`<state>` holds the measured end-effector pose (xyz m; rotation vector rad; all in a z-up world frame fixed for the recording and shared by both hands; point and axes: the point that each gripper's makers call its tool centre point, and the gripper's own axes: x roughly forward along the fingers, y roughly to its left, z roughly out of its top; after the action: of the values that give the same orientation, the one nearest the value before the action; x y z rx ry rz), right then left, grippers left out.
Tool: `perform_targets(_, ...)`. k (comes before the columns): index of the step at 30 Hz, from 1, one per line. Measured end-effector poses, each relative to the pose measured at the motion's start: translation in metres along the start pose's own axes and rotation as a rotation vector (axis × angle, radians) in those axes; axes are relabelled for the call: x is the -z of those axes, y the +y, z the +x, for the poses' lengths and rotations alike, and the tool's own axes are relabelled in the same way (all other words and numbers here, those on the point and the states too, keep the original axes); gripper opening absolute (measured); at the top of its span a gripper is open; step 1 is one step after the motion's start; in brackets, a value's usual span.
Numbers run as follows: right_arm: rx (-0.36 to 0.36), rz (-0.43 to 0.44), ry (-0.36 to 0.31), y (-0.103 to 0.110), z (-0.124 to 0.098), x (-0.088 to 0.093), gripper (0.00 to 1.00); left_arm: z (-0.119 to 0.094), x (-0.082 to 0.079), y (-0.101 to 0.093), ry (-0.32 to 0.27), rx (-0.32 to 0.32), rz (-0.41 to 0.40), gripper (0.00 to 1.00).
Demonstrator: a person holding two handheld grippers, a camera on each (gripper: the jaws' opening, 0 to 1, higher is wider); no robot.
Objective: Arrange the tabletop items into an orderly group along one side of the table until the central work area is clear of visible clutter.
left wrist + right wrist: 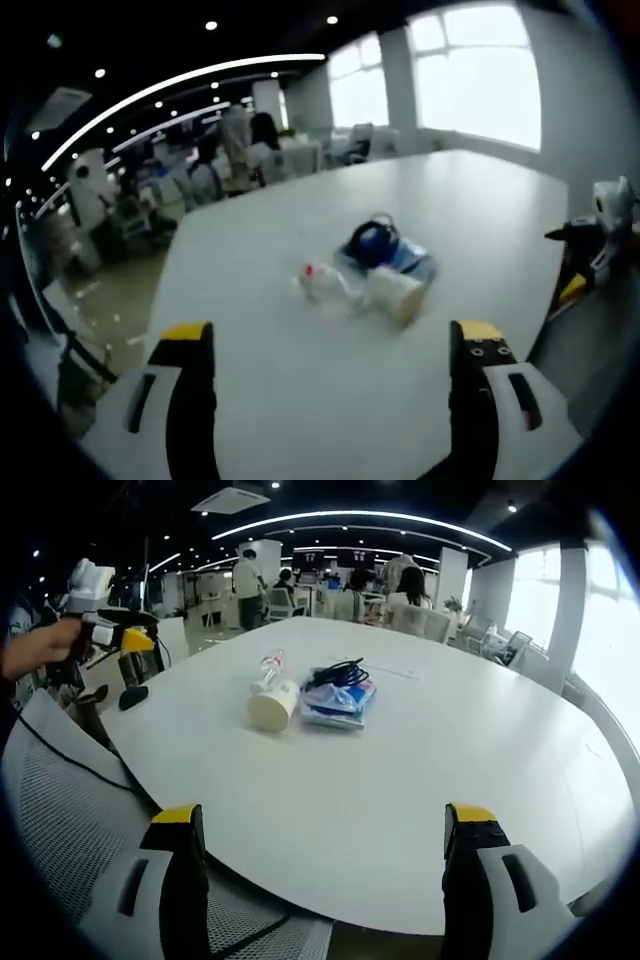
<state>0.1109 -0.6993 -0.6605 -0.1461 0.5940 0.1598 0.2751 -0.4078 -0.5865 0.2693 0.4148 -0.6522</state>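
A small cluster lies mid-table on the white table (300, 400): a cream paper cup (396, 293) on its side, a clear plastic bottle (322, 282) with a red cap lying beside it, and a blue packet (400, 258) with a dark coiled cable (372, 242) on top. In the right gripper view the same cup (273, 706), bottle (268, 668), packet (340, 703) and cable (335, 674) sit beyond the jaws. My left gripper (335, 375) is open and empty, short of the cluster. My right gripper (325, 865) is open and empty at the table's near edge (330, 910). The left gripper (115, 630) appears far left, held by a hand.
The other gripper (595, 240) shows at the right edge of the left gripper view. A grey mesh chair back (60, 810) stands close at lower left. A dark mouse-like object (132, 696) lies near the table's left edge. People sit at desks behind.
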Motion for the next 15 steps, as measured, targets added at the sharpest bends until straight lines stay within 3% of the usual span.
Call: perform_targets(15,0.010,0.002,0.002,-0.002,-0.001,0.001,0.98,0.038,-0.018,0.006,-0.016,-0.026,-0.055,0.91)
